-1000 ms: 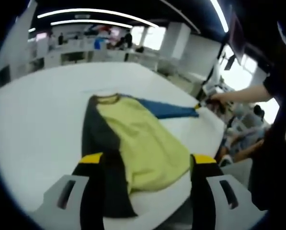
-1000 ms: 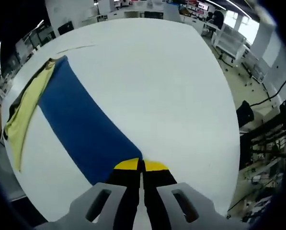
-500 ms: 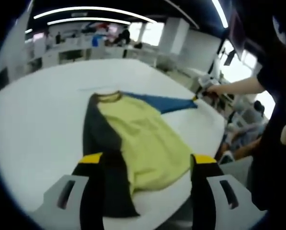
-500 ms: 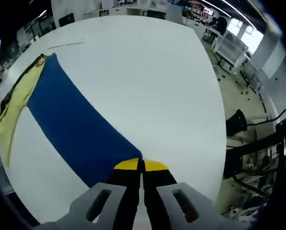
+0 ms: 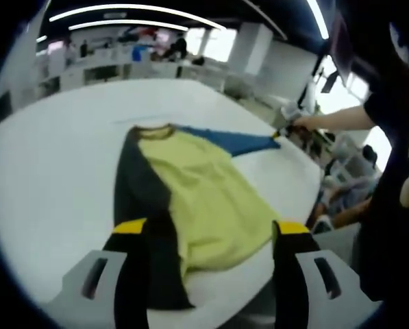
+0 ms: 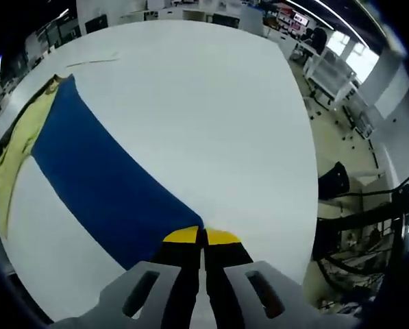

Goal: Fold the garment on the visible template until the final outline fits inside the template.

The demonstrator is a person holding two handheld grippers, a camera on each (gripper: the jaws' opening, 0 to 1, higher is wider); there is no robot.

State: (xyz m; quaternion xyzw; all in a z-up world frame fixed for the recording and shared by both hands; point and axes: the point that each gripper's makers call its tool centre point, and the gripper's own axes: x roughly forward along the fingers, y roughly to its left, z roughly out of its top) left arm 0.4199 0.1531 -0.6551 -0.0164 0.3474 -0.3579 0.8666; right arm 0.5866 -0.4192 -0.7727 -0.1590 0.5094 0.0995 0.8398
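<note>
Counting the items, we found one shirt (image 5: 197,199), one white table (image 5: 46,178) and two grippers. The shirt lay spread flat on the table, its yellow body running from the collar at the far side toward the near edge. It had two sleeves: one dark sleeve (image 5: 139,205) lying along the left of the body in the left gripper view, and one blue sleeve (image 6: 101,185) stretched out straight to the other side.

In the left gripper view, the left gripper (image 5: 207,229) had its two yellow-tipped jaws set wide apart, holding nothing, with the dark sleeve and the lower part of the yellow body showing between them. We also saw the right gripper (image 5: 286,130) in a person's hand at the far tip of the blue sleeve.

In the right gripper view, the right gripper (image 6: 203,236) had its jaws pressed together on the end of the blue sleeve, which ran taut across the table to the yellow body at the left edge.
</note>
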